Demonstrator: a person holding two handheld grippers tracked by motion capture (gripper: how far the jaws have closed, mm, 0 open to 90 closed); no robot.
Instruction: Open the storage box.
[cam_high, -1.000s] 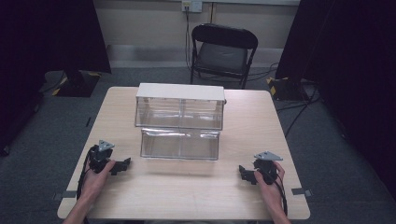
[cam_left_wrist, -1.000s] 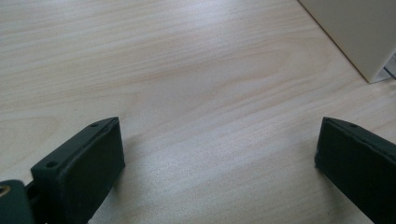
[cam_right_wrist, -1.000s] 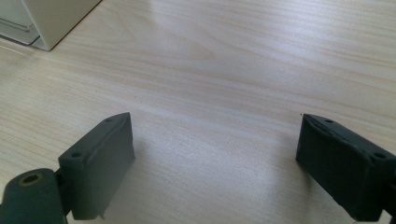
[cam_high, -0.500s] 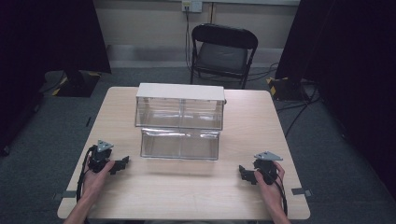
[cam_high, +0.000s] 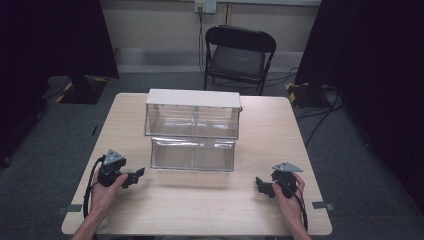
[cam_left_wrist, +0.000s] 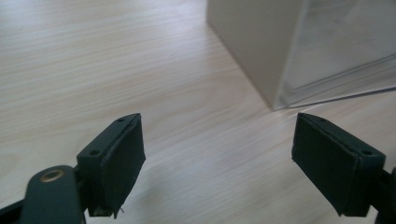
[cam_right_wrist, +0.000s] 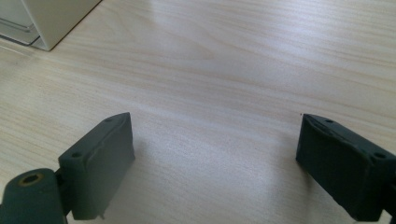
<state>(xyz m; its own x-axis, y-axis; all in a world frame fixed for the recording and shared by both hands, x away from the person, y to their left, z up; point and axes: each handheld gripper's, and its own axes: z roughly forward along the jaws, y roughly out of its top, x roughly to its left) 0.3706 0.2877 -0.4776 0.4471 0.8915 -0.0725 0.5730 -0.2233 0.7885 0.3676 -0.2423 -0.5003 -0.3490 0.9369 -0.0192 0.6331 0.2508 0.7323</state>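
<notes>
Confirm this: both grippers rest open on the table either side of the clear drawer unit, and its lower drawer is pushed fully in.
One thing is wrong: the lower drawer is pulled out toward the person, as the high view shows. The rest stands: left gripper and right gripper are open, either side of the clear drawer unit.

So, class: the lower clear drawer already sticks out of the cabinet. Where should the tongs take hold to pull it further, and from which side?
Probably the drawer at the top rim of its front wall, approached from the person's side of the table. That wall faces the person and stands clear of the cabinet, so it seems the reachable edge. The left tongs and right tongs are both open.
</notes>
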